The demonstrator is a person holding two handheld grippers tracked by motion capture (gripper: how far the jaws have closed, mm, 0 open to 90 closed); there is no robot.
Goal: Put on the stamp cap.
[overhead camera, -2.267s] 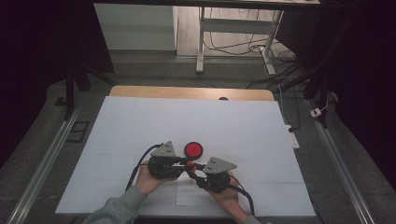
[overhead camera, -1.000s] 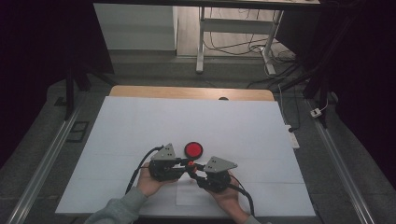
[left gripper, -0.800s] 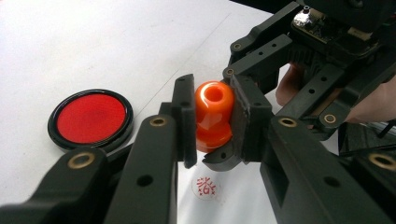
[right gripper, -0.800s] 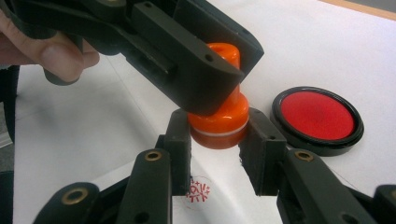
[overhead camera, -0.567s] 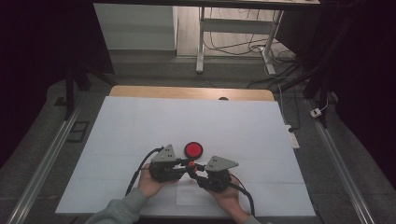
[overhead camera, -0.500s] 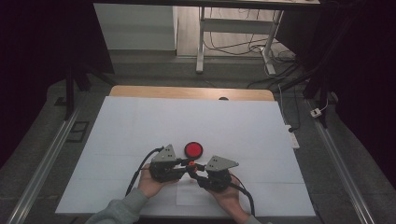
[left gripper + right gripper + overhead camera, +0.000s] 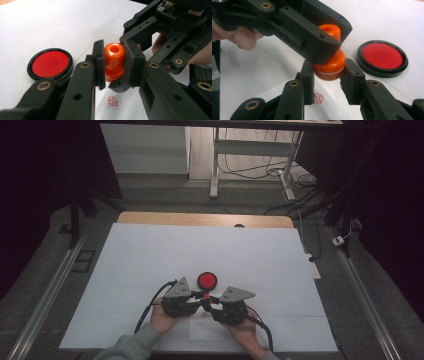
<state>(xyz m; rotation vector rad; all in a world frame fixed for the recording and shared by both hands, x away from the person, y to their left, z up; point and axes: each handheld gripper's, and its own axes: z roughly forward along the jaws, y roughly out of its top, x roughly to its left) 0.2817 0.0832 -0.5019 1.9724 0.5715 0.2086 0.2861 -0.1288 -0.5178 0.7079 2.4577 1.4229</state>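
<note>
An orange stamp (image 7: 205,296) with a rounded handle hangs just above the white table between both grippers. My left gripper (image 7: 113,62) is shut on the stamp's upper handle (image 7: 114,61). My right gripper (image 7: 329,75) is shut on the wider base of the stamp (image 7: 329,68), below the left gripper's jaws (image 7: 312,37). Directly under the stamp a round red stamped mark (image 7: 318,97) shows on the paper. In the high view the left gripper (image 7: 199,300) and right gripper (image 7: 212,302) meet tip to tip near the table's front edge.
A round red ink pad (image 7: 207,280) in a black case lies open just beyond the grippers. A small white sheet (image 7: 207,329) lies under the hands on the white table cover (image 7: 150,250). Metal rails (image 7: 50,290) run along both sides of the table.
</note>
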